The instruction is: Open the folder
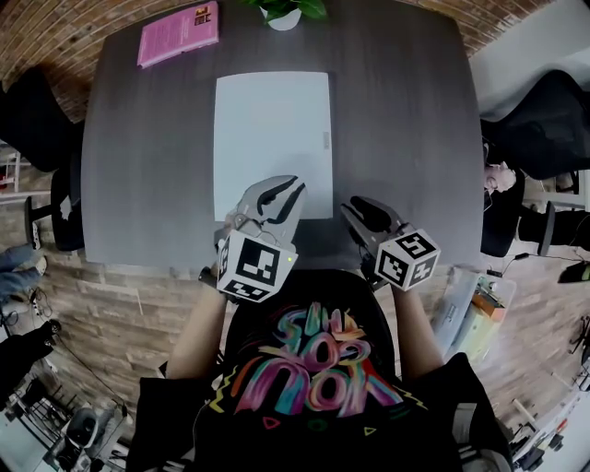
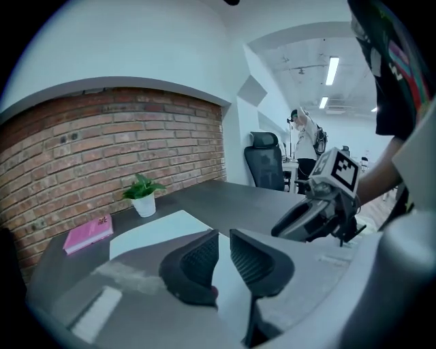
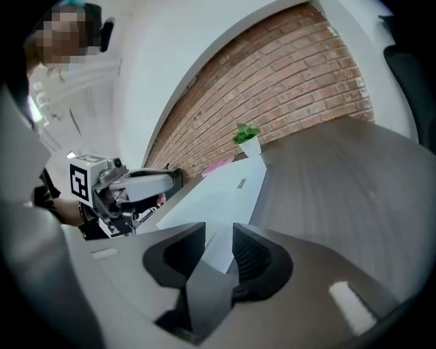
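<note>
Likely the flat folder [image 1: 272, 138] slides across the tabletop [image 1: 147, 184] instead: fingers narrow on the left gripper [image 2: 223, 238], wider on the right gripper [image 3: 219, 235], both empty.

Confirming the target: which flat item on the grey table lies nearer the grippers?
The white rectangular folder, just ahead of the left gripper and right gripper; the pink book lies away at the far left corner.

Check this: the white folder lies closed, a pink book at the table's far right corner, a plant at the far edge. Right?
No. The head view shows the book at the far left corner of the table, not the right. The folder does lie closed and the plant stands at the far edge.
</note>
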### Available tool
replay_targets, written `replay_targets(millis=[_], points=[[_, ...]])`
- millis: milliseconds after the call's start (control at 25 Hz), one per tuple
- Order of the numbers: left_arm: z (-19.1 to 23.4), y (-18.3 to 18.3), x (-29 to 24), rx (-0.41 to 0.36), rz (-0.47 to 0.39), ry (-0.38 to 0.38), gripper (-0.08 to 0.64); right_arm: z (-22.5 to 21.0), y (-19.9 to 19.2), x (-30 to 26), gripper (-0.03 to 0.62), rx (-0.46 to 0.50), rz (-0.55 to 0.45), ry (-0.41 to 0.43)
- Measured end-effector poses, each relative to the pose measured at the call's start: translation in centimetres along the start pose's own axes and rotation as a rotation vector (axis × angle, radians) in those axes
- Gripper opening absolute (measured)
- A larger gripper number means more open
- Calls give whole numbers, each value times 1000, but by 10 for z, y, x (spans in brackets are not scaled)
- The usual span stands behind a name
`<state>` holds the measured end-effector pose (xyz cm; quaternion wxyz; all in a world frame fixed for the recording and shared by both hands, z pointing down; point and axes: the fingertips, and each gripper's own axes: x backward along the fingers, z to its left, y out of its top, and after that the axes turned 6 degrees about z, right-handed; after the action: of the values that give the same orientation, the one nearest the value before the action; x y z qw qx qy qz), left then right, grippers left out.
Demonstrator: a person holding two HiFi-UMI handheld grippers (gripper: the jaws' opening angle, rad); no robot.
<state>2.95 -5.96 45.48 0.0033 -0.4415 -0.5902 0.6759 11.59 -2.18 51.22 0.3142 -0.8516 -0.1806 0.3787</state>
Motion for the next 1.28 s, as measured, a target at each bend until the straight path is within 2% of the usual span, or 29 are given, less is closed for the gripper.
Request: replay_targets(millis=[320,600,800,960,1160,1280], points=[[-25,-25,-16,-60,88,-101,104,-1,-24,-15,140,-194,42,118],[-41,-43,-22,-102,158,-183,148,-2,-33,-21,141,-302,39,191],[-51,-50,-23,-145,189,-233,192,-8,-36,-22,172,-328,41,199],[-62,-56,-25,-230,214,-269,262,-8,-36,-23,173,-321,52,202],[-69,-61,-33,-345,234,-252,293,-9,-37,-23,173,-352,46,199],[-71,-63,-37,-383,238,-234,295,-9,-38,-22,173,-359,42,196]])
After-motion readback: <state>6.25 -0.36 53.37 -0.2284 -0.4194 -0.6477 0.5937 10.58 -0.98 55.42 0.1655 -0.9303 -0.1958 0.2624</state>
